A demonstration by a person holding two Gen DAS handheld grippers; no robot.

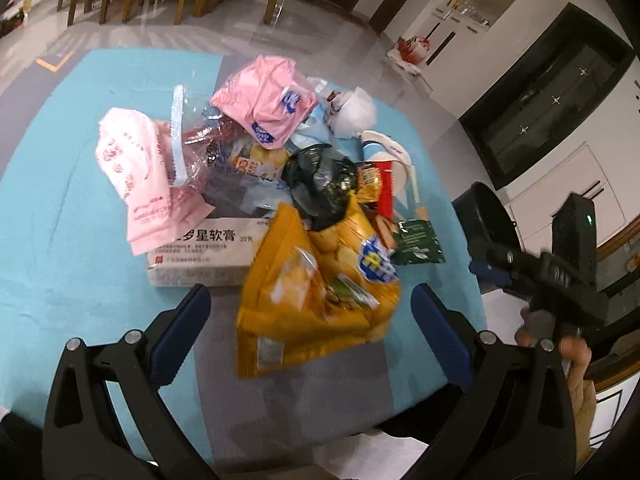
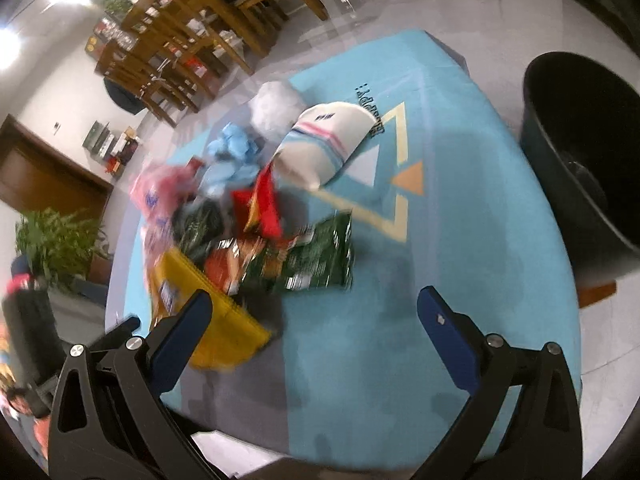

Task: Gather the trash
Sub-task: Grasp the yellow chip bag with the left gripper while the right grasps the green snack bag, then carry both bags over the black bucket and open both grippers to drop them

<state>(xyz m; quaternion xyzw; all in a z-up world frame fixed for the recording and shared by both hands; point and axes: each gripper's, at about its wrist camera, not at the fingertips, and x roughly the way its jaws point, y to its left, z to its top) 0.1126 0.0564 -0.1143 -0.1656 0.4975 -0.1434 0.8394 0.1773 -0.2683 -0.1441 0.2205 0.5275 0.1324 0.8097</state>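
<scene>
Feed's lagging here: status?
Both tools open, empty: left, right. Trash pile on table, yellow bag nearest. Bin right, path clear.

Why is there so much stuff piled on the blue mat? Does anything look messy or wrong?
Yes, it's messy. Trash lies jumbled in one heap on the blue mat: a crumpled yellow snack bag, pink plastic bags, a green wrapper and a white box. The black bin beside the mat looks nearly empty. Both grippers are open, holding nothing.

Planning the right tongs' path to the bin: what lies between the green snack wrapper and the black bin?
Only bare teal mat with its printed triangle design lies between the green snack wrapper and the black bin, as the right wrist view shows.
</scene>
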